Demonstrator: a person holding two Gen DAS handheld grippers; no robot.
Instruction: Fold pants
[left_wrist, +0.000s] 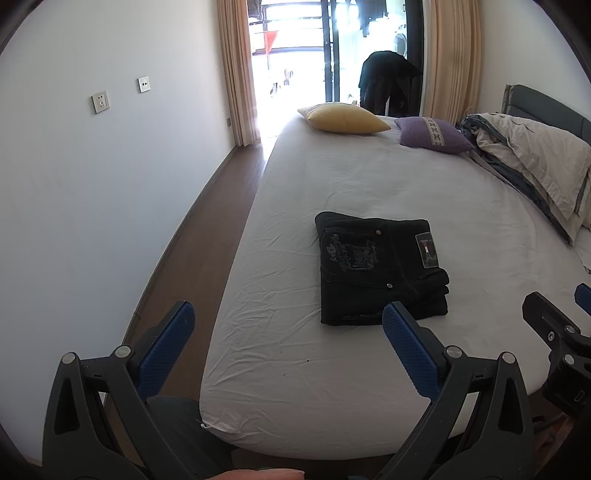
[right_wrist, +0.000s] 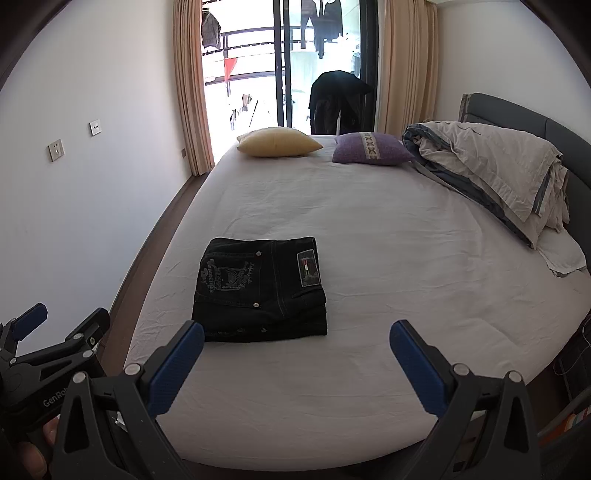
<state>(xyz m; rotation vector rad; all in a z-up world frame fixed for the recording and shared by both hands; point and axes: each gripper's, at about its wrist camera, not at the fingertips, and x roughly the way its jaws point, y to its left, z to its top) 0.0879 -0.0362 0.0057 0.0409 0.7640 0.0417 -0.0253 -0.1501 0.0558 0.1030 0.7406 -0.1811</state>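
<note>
The black denim pants (right_wrist: 260, 288) lie folded into a compact rectangle on the white-sheeted bed (right_wrist: 388, 258), back pocket and label patch facing up. I hold my left gripper (left_wrist: 288, 332) and my right gripper (right_wrist: 297, 343) above the near edge of the bed, blue-padded fingers spread wide apart, gripping nothing, clear of the pants.

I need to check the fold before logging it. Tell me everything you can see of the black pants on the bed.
The black pants look like dark denim, folded into a compact, roughly square stack of several layers. On top are a back pocket with pale embroidery, metal rivets and a rectangular waistband patch. They lie flat on the white sheet near the bed's left edge. Neither gripper touches them; both are open and held back.
</note>
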